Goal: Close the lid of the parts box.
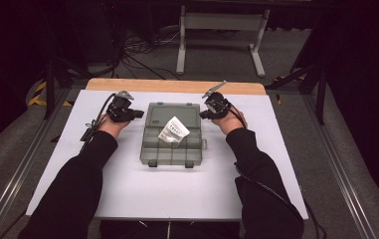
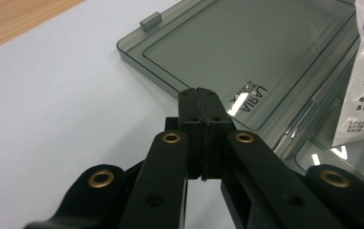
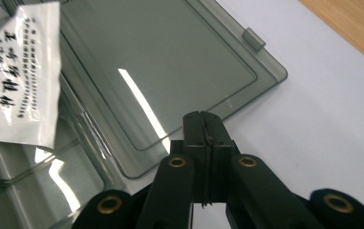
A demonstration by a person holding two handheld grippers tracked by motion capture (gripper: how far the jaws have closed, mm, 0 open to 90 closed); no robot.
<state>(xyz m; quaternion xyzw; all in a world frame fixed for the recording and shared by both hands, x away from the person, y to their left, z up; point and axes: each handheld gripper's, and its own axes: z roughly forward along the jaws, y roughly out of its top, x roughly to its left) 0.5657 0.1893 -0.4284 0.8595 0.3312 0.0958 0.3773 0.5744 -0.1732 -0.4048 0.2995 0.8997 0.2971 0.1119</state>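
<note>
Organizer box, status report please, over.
Left tool and right tool shut, empty, either side of the lid. Box open, lid flat on the table. White packet inside. Nothing in the way.

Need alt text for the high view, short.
A person's two hands hold a left gripper and a right gripper, both shut, at either side of an open grey compartment box on a white table. A white printed packet lies in the box.
</note>
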